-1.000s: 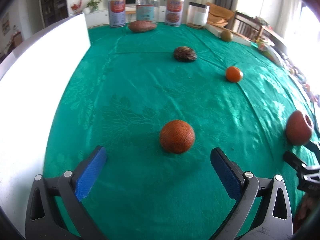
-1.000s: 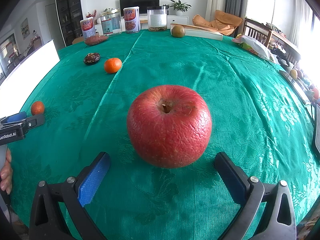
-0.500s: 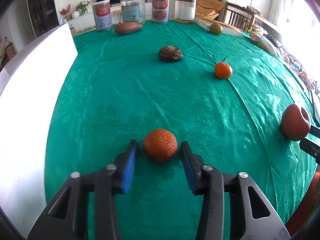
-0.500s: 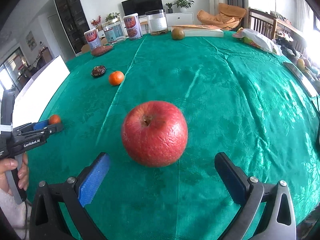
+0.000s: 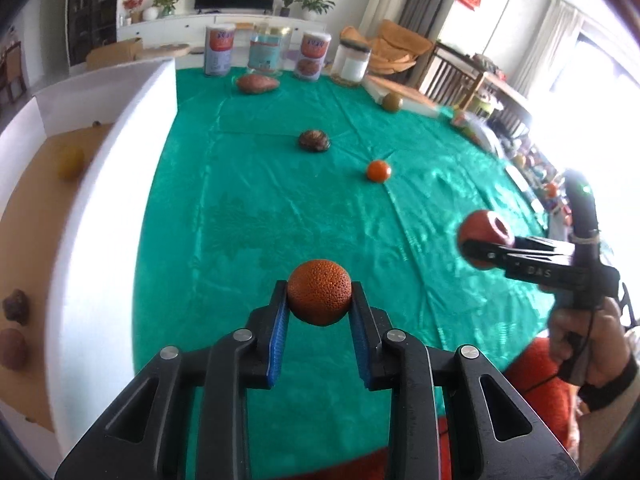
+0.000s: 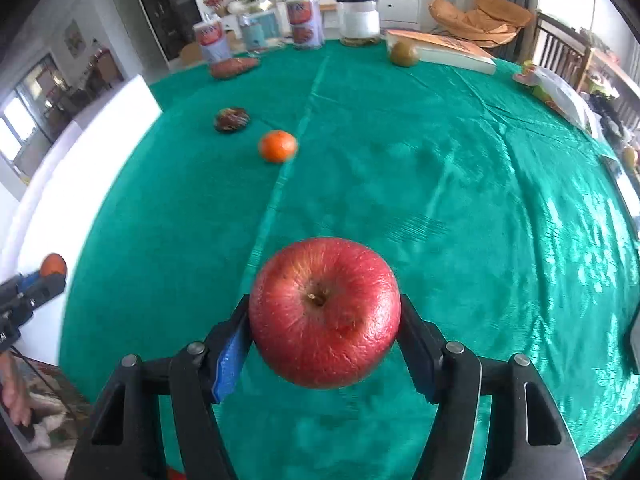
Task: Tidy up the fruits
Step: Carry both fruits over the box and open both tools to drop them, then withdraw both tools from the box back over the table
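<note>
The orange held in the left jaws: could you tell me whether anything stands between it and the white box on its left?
Only the box's own white wall does. The orange must clear its rim; the green cloth between them lies bare.

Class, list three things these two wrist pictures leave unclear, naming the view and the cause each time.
1. Left wrist view: the white box is cut off by the frame edge; its full contents are unseen.
2. Left wrist view: the yellowish round fruit inside is blurred; type unclear.
3. Right wrist view: the printed tin labels are too small to read.
</note>
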`<action>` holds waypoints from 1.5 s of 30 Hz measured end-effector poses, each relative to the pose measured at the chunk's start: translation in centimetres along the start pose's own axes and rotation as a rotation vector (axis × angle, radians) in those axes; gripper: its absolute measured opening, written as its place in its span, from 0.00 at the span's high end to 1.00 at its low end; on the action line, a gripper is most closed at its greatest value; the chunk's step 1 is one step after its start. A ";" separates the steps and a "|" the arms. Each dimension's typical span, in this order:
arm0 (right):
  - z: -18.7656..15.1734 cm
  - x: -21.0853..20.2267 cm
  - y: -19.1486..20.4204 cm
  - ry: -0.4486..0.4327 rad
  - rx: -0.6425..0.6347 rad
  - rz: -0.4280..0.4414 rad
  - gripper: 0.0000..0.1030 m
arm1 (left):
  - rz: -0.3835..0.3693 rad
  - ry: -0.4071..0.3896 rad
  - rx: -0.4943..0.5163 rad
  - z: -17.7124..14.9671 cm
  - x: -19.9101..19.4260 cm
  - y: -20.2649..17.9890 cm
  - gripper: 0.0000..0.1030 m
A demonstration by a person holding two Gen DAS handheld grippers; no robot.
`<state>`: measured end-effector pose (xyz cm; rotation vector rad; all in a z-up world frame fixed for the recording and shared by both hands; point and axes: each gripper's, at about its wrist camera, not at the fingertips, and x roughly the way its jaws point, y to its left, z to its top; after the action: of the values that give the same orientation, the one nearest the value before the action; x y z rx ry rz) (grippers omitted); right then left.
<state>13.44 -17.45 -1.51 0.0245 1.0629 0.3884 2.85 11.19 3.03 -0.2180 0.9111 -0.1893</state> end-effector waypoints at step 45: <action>-2.0 5.2 -1.2 -0.098 0.000 -0.242 0.03 | 0.033 0.071 0.048 0.4 2.4 -1.5 0.05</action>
<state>14.28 -17.25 -7.18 -0.0832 0.9565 0.1666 4.51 9.18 1.91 -0.1526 0.9787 -0.1884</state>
